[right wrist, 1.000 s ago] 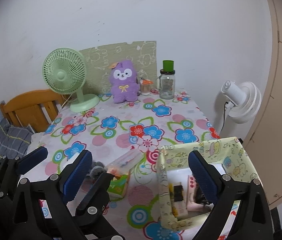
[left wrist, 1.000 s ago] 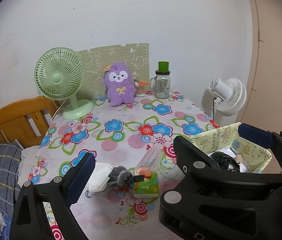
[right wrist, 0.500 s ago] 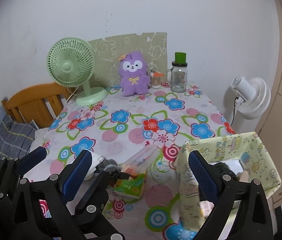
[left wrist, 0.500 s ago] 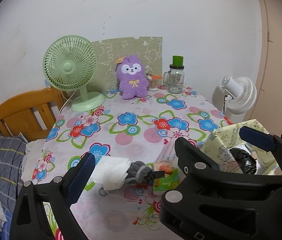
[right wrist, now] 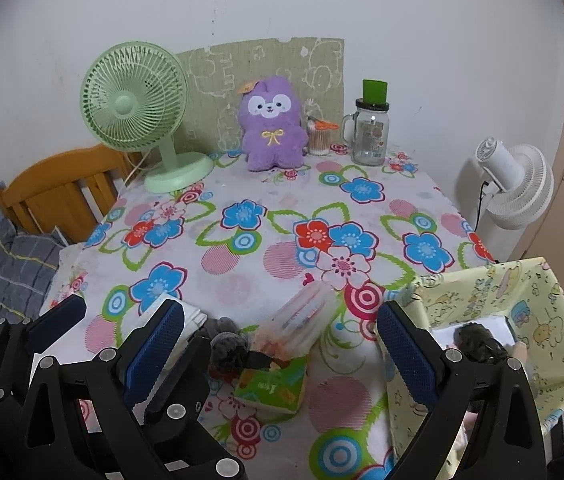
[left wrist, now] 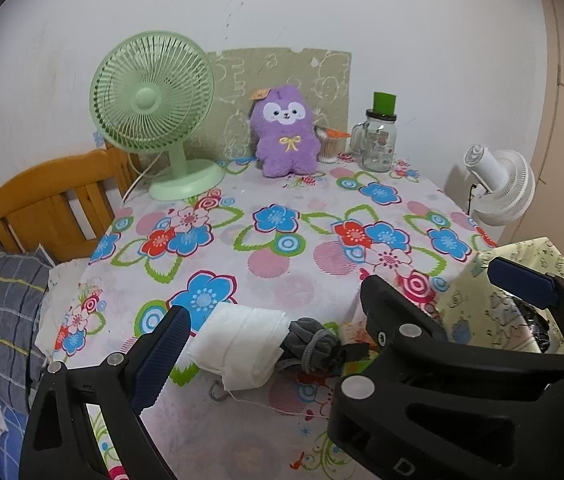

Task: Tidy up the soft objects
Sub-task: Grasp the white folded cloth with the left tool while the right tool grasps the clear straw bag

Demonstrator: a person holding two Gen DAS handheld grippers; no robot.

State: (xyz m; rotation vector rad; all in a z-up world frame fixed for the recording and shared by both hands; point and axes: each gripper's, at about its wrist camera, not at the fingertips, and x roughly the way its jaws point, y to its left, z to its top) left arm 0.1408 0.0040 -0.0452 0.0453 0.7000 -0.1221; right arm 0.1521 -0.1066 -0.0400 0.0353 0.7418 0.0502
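A folded white cloth (left wrist: 241, 340) and a dark grey scrunchie (left wrist: 316, 346) lie near the table's front edge, just ahead of my open left gripper (left wrist: 273, 344). The scrunchie also shows in the right wrist view (right wrist: 227, 344). A green tissue pack (right wrist: 273, 386) and a clear packet (right wrist: 302, 320) lie beside them. A yellow fabric box (right wrist: 522, 320) at the front right holds dark and white items. My right gripper (right wrist: 277, 344) is open and empty above the tissue pack. A purple plush (left wrist: 286, 132) stands at the back.
A green desk fan (left wrist: 153, 112) stands back left, a glass jar with a green lid (left wrist: 378, 140) and a cotton swab cup (left wrist: 328, 146) back right. A white fan (left wrist: 498, 184) stands off the right edge. A wooden chair (left wrist: 49, 208) and grey pillow sit left.
Both grippers have pulled back and shifted left; the table contents slid right and lower in view. The yellow box sits further right now. Nothing was grasped.
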